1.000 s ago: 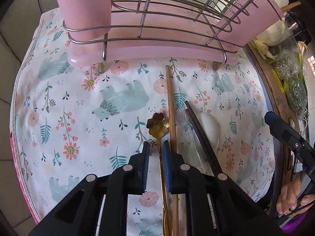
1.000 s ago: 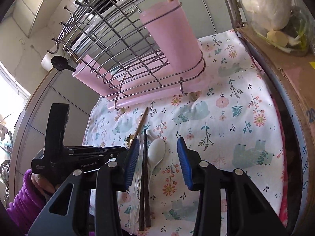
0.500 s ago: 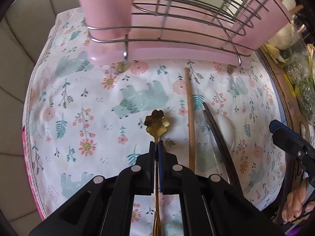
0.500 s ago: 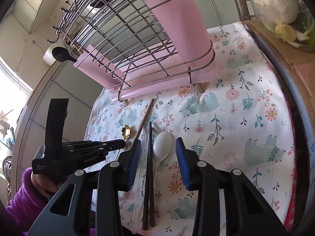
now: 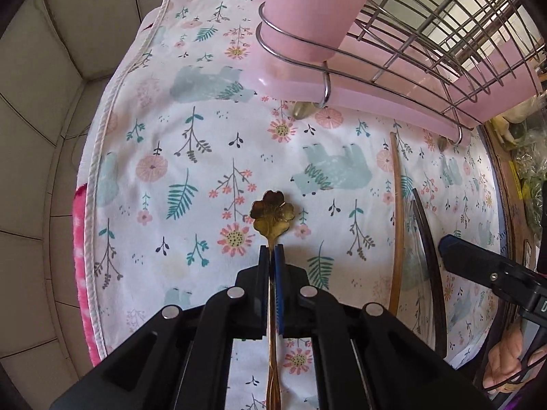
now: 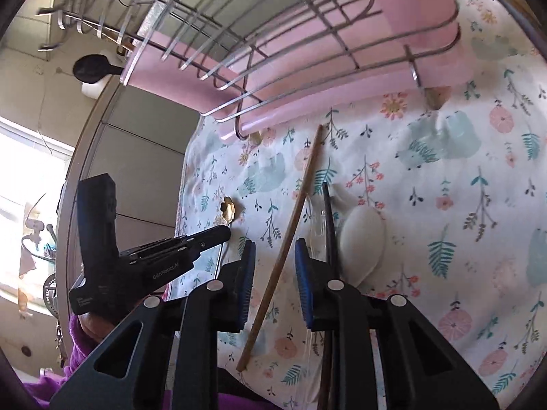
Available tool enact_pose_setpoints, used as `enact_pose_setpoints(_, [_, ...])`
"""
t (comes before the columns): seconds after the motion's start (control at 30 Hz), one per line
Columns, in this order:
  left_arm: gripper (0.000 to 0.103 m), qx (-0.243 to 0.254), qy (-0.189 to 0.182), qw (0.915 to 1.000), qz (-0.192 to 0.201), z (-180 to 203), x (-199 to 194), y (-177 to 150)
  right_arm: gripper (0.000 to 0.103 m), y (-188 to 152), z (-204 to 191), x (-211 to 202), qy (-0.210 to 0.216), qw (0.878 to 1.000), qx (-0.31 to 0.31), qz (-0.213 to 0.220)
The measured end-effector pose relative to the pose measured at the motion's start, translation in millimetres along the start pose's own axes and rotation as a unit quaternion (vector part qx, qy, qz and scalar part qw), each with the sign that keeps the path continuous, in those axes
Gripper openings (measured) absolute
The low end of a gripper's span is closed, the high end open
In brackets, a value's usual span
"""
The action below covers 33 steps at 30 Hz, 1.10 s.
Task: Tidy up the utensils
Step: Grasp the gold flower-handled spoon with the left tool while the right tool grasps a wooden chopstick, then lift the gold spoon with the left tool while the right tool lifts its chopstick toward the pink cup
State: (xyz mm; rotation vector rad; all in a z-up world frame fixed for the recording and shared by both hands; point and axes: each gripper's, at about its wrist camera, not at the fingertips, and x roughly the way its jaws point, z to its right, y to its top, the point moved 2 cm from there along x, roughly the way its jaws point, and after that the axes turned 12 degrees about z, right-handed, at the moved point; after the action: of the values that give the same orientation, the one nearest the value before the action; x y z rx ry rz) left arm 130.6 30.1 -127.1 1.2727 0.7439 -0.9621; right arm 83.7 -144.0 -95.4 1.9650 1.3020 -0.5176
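My left gripper (image 5: 271,251) is shut on the handle of a gold spoon (image 5: 272,212) with a flower-shaped bowl, held over the floral cloth (image 5: 205,157). It also shows in the right wrist view (image 6: 224,234), with the gold spoon (image 6: 227,209) at its tip. My right gripper (image 6: 275,251) is open, its fingers on either side of a wooden chopstick (image 6: 290,218) that lies on the cloth. Dark chopsticks (image 6: 329,229) and a white spoon (image 6: 362,242) lie just right of it. The pink utensil cup (image 5: 307,10) sits in the wire rack (image 5: 427,44).
The rack's pink drip tray (image 5: 359,92) spans the back of the cloth. A cardboard box with vegetables (image 5: 526,157) stands at the right edge. Tiled counter (image 5: 51,102) lies left of the cloth. A black ladle (image 6: 92,68) hangs behind the rack.
My left gripper has closed on the gold spoon and carried it to the left, away from the chopsticks. My right gripper has moved over the wooden chopstick.
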Motion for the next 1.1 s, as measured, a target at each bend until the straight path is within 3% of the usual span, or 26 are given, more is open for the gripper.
enact_pose_setpoints(0.17, [0.004, 0.013, -0.011, 0.9998, -0.014, 11, 14, 9, 0.025, 4, 1, 31, -0.055, 0.998, 0.010, -0.031])
enact_pose_setpoints(0.47, [0.007, 0.046, -0.017, 0.9976, -0.049, 13, 20, 23, 0.025, 17, -9, 60, -0.072, 0.997, 0.009, -0.036])
enact_pose_setpoints(0.5, [0.007, 0.050, -0.015, 0.9976, -0.046, 14, 21, 23, 0.021, 18, -9, 60, -0.069, 0.997, 0.008, -0.031])
enact_pose_setpoints(0.53, [0.006, 0.056, -0.013, 0.9974, -0.042, 15, 20, 23, 0.009, 17, -9, 58, -0.069, 0.997, 0.004, -0.019])
enact_pose_setpoints(0.67, [0.003, 0.044, -0.017, 0.9987, -0.018, 10, 13, 17, 0.008, 13, -7, 44, -0.053, 0.999, -0.001, 0.006])
enact_pose_setpoints(0.83, [0.003, 0.004, -0.048, 0.9983, 0.032, -8, -15, 10, 0.007, 5, -13, 10, -0.037, 0.997, -0.029, 0.056])
enact_pose_setpoints(1.1, [0.003, -0.011, -0.068, 0.9853, 0.157, -15, -82, -1, 0.007, -4, -32, -56, -0.022, 0.983, -0.080, 0.164])
